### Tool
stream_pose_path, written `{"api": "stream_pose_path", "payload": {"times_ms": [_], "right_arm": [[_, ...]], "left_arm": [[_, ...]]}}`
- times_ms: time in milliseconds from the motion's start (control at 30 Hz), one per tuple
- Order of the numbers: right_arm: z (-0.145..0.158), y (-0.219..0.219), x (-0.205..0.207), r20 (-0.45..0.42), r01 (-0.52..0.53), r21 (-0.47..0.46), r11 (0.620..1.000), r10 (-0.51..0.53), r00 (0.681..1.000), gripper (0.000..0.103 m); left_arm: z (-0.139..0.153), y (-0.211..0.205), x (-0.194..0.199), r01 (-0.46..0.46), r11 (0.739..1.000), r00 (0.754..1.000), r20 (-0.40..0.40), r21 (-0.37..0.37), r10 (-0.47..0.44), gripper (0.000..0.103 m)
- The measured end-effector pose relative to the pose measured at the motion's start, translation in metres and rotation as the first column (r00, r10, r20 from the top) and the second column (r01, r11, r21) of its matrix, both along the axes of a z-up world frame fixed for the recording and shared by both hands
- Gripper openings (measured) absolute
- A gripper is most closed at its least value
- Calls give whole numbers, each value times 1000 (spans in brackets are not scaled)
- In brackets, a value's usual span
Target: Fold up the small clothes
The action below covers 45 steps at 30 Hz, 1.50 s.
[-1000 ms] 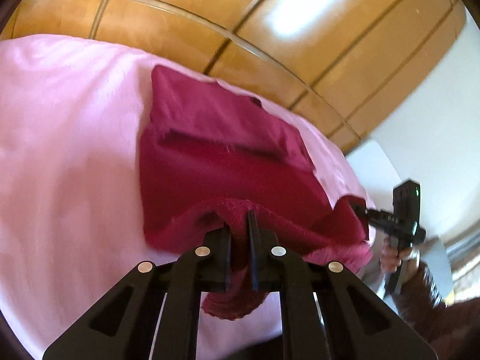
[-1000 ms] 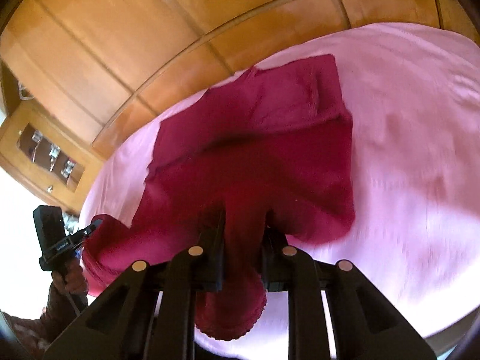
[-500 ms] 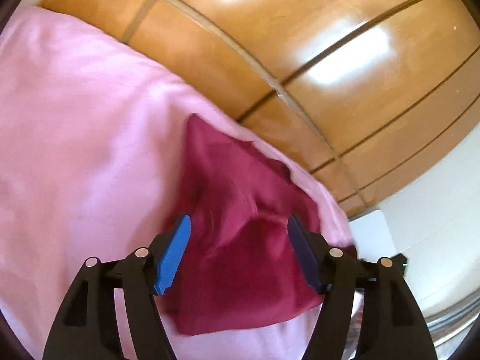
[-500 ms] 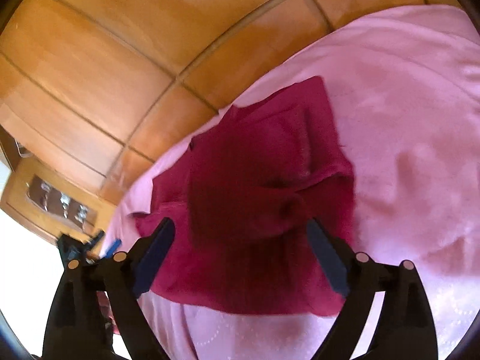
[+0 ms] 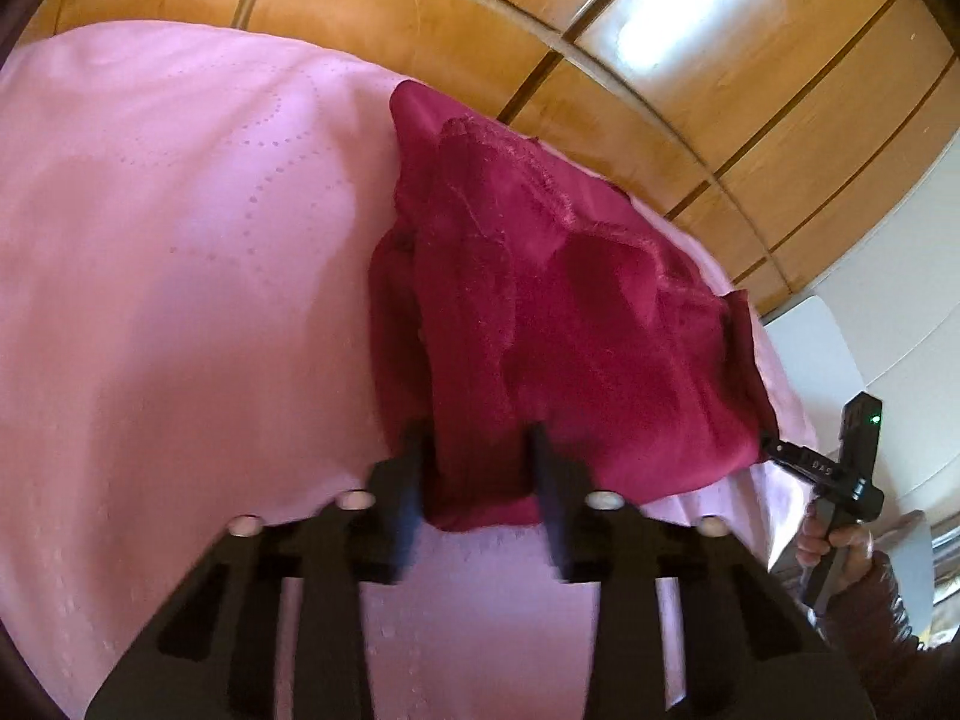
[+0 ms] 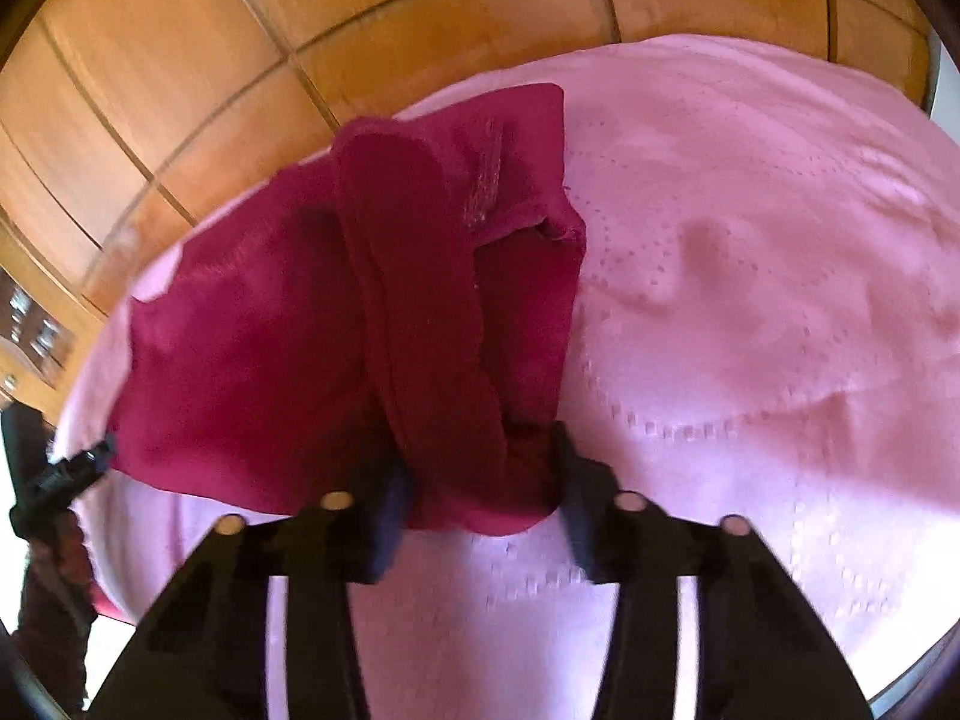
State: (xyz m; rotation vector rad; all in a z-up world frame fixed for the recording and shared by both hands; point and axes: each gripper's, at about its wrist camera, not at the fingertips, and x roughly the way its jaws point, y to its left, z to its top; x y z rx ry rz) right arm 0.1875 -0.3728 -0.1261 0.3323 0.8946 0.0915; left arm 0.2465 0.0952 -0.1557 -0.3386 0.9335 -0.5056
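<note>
A dark red garment [image 5: 540, 312] lies folded and bunched on a pink sheet [image 5: 180, 270]; it also shows in the right wrist view [image 6: 372, 324]. My left gripper [image 5: 477, 450] has its jaws around the garment's near left edge, with thick cloth between the fingers. My right gripper [image 6: 480, 468] has its jaws around the near right edge, also with cloth bunched between them. The fingertips are partly hidden by cloth and motion blur. The right gripper [image 5: 840, 468] also shows in the left wrist view, and the left gripper [image 6: 60, 474] in the right wrist view.
The pink sheet [image 6: 750, 300] covers a bed. Wooden panelled doors [image 5: 600, 60] stand behind it, and show in the right wrist view [image 6: 240, 60]. A white surface [image 5: 816, 348] is at the right. A cabinet with glass [image 6: 24, 324] is at the far left.
A second ago both grippers held the garment's hem, then opened over it after folding it away. Now both have come down and closed around the near folded edge.
</note>
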Motion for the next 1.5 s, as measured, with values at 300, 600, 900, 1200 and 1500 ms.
{"api": "stream_pose_path", "payload": {"times_ms": [300, 600, 900, 1200, 1500], "right_arm": [[15, -5, -60, -7, -90, 48, 995, 91, 996, 22], [-3, -11, -127, -120, -118, 82, 990, 128, 985, 25], [45, 5, -109, 47, -38, -121, 992, 44, 998, 64], [40, 43, -46, 89, -39, -217, 975, 60, 994, 61], [41, 36, -39, 73, 19, -225, 974, -3, 997, 8]], "left_arm": [[9, 17, -39, 50, 998, 999, 9, 44, -50, 10], [2, 41, -114, 84, 996, 995, -62, 24, -82, 11], [32, 48, -99, -22, 990, 996, 89, 136, 10, 40], [36, 18, -44, -23, 996, 995, 101, 86, 14, 47], [35, -1, -29, 54, 997, 990, 124, 63, -62, 8]]}}
